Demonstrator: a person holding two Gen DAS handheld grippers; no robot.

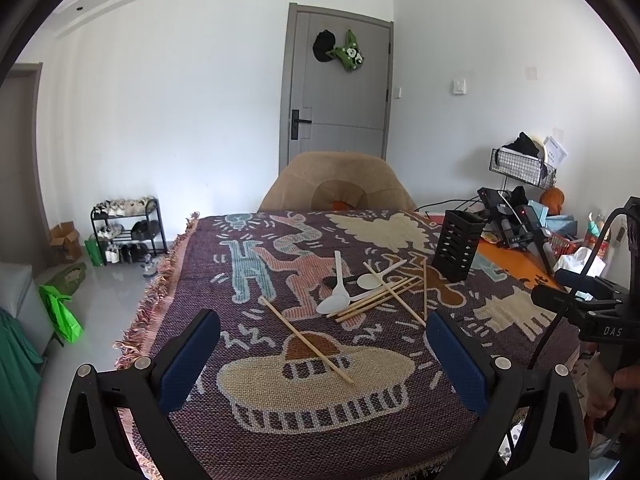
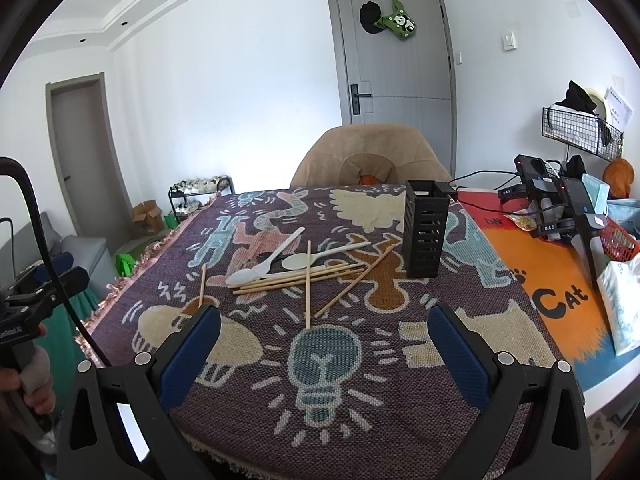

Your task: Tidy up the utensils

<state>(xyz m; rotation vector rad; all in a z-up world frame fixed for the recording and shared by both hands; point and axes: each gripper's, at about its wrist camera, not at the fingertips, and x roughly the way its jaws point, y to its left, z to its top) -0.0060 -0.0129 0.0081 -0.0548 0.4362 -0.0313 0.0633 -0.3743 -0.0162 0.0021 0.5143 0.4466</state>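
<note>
Both jaws are held wide apart, nothing between them: left gripper (image 1: 322, 354), right gripper (image 2: 324, 346). Chopsticks (image 2: 298, 278) and two white spoons (image 2: 264, 266) are scattered mid-worktop on the cloth (image 2: 360, 380), left of the upright black holder (image 2: 424, 228).

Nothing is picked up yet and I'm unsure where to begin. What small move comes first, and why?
Probably lower the open left gripper onto the lone chopstick lying directly between its fingers. It lies apart from the crossed pile, so it looks easiest to grasp before carrying to the black holder.
</note>
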